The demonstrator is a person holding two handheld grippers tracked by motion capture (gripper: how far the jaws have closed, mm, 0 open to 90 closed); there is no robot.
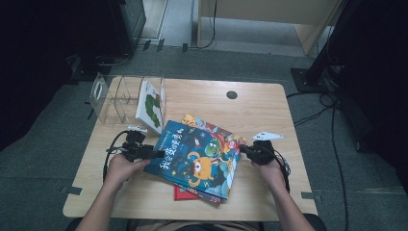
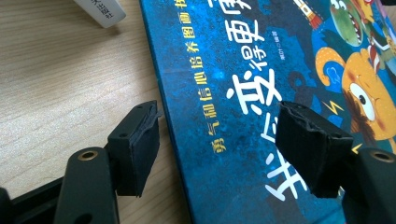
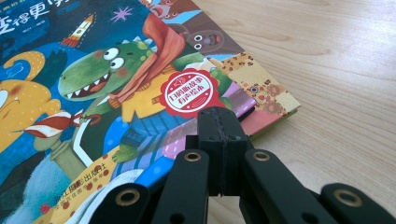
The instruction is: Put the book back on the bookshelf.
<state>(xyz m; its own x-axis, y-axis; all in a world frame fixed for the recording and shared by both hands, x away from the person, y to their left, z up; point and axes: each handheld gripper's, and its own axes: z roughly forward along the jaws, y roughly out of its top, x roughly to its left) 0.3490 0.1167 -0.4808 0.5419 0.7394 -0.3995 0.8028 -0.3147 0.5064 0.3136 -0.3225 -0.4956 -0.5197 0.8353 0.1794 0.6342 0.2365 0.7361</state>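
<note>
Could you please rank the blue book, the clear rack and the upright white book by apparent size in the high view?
1. Blue book, largest.
2. Clear rack.
3. White book, smallest; it stands edge-on in the rack, so it may look smaller than it is.

Picture books in the stack on the desk [image 1: 250,103]: at least three, namely a blue one [image 1: 192,159] on top, a patterned one [image 1: 211,129] beneath, and a red one [image 1: 182,193] at the bottom. One white book [image 1: 150,107] stands in one clear divider rack [image 1: 115,98]. Grippers: two.
</note>
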